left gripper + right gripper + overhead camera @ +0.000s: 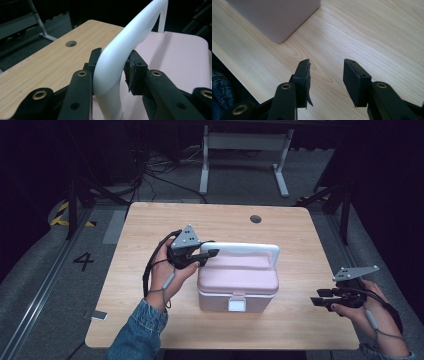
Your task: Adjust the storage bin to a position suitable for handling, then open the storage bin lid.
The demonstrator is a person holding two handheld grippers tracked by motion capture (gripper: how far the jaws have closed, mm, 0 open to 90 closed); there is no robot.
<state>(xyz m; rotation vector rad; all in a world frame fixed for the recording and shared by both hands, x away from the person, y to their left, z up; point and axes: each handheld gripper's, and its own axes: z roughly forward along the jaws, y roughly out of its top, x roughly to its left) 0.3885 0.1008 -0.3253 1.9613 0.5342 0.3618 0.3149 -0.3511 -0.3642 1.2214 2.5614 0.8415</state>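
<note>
On the middle of the table [150, 220], the pink box [237, 282] was standing, its white handle [117, 57] pinched by the left gripper [112, 65]. The right gripper [325, 75] was kept spread and empty. Next, a gentle lift was likely needed.

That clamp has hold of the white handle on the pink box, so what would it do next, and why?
Probably lift gently. The left gripper has its jaws shut on the white plastic handle of the pink plastic box, whose white front latch looks closed. The right gripper is open, off to the side.
</note>
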